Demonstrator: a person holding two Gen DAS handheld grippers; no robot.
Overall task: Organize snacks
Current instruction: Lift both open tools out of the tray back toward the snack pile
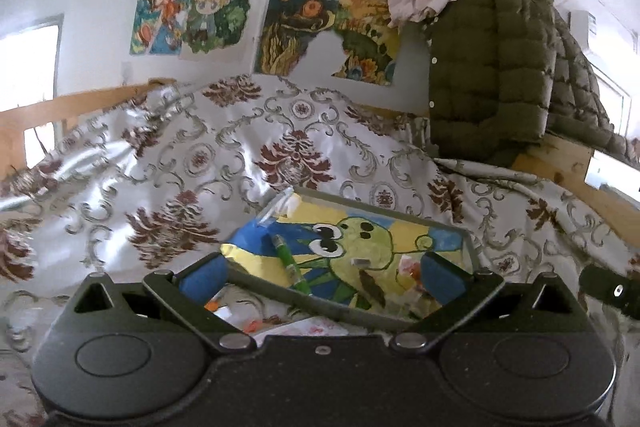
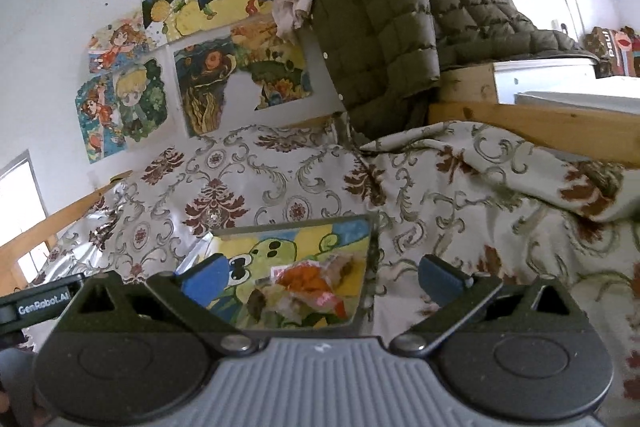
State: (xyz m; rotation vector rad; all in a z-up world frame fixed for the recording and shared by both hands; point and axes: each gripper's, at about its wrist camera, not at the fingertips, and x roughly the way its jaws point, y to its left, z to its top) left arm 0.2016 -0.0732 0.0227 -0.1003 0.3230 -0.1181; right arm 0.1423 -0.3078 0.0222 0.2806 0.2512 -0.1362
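The left tool [image 1: 320, 273] stands wide with nothing between its blue pads, and the right tool [image 2: 320, 277] is spread just as wide and empty. Ahead of both, a clear tray [image 1: 470, 239] with a frog drawing on its floor lies on the bed's floral bedspread [image 1: 248, 151]. Inside it, a green pen [image 1: 294, 263] rests toward the left, while a heap of wrapped snacks [image 2: 308, 283], orange and pale, sits toward the right wall. An olive quilted jacket [image 2: 380, 27] hangs over the wooden rail behind.
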